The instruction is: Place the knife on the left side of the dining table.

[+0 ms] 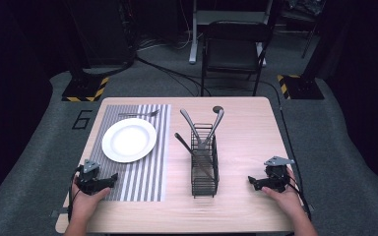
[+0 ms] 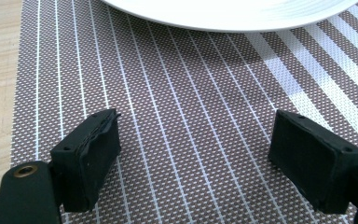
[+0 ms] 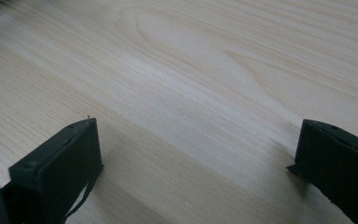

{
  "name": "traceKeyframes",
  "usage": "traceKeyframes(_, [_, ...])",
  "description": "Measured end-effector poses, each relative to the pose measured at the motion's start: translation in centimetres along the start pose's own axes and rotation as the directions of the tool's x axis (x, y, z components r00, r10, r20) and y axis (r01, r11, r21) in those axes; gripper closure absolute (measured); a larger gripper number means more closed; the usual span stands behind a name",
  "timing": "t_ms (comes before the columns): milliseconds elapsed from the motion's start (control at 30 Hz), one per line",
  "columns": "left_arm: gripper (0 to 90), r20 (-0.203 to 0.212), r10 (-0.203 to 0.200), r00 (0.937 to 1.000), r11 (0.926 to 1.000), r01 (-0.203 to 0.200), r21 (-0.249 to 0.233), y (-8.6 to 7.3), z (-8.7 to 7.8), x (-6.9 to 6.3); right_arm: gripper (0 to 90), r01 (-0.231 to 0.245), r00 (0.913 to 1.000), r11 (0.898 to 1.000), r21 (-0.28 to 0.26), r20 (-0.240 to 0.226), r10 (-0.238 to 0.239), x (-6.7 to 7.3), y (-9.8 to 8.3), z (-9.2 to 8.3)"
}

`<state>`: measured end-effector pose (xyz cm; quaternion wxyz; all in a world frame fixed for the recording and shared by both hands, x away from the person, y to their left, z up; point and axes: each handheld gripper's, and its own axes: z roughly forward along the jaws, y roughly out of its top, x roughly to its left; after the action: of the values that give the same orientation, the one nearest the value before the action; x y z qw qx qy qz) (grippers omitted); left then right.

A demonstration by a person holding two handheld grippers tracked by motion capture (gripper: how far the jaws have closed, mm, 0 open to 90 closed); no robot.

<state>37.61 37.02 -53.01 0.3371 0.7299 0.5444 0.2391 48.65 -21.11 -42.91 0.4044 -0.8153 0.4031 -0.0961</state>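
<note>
Low in the frame's left, the left gripper (image 1: 112, 180) rested on the striped placemat (image 1: 142, 172), jaws spread wide and gripping nothing, just below the white plate (image 1: 129, 139). At lower right, the right gripper (image 1: 251, 181) sat on the bare table (image 1: 246, 128), also released, beside the wire cutlery basket (image 1: 204, 164) at centre.

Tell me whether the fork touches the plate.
Apart. The high view shows striped mat between the fork and the plate rim.
</note>
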Motion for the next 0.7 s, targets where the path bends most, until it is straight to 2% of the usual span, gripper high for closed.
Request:
traceKeyframes(300, [16.0,0.002,0.003,1.0000,0.9999,-0.003,0.014,0.05,-0.09,0.01,0.0,-0.002,1.0000,1.000,0.002,-0.002,0.002,0.01,0.01,0.01])
traceKeyframes(700, [17.3,-0.001,-0.002,1.0000,1.0000,0.002,-0.002,0.00,-0.04,0.07,0.0,-0.002,1.0000,1.000,0.002,-0.002,0.002,0.01,0.01,0.00])
